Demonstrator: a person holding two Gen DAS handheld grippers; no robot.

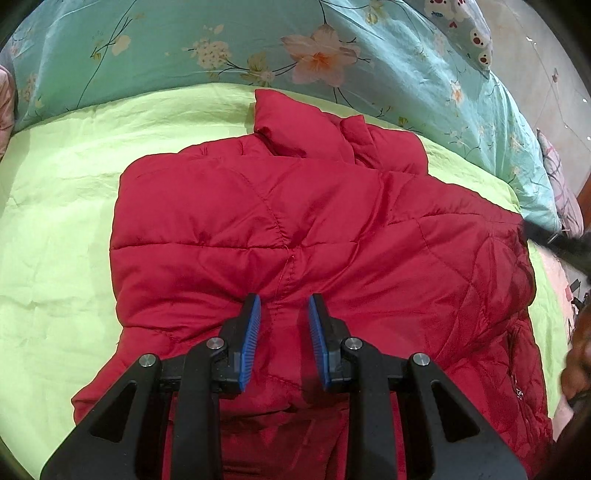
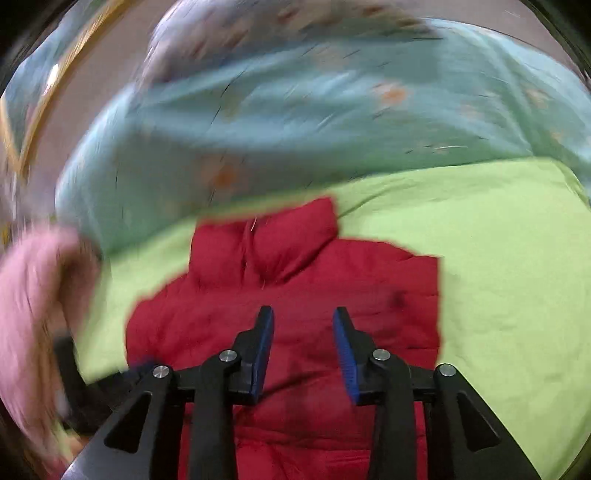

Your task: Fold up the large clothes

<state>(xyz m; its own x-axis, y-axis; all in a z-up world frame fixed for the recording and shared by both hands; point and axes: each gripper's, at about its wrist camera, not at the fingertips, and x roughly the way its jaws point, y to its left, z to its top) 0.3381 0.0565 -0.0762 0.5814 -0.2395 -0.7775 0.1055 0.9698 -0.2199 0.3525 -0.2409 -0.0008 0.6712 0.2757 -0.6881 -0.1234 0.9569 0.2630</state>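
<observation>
One bed carries everything here, spread with a lime-green sheet (image 1: 55, 221) and, along its far edge, a teal floral quilt (image 1: 221, 48) bunched in a long ridge. On the green sheet, toward the near edge of the bed, lies the red quilted jacket (image 1: 295, 206), partly folded, its collar pointing at the quilt. A patterned pillow (image 1: 465, 26) sits near the far right corner in the left wrist view. The left tool (image 1: 284, 301) points down at the jacket's near part with its blue pads parted; a ridge of red fabric rises between them, but I cannot tell whether they press it. The right tool (image 2: 303, 314), in a blurred view, hangs above the jacket with its jaws spread and nothing between them.
</observation>
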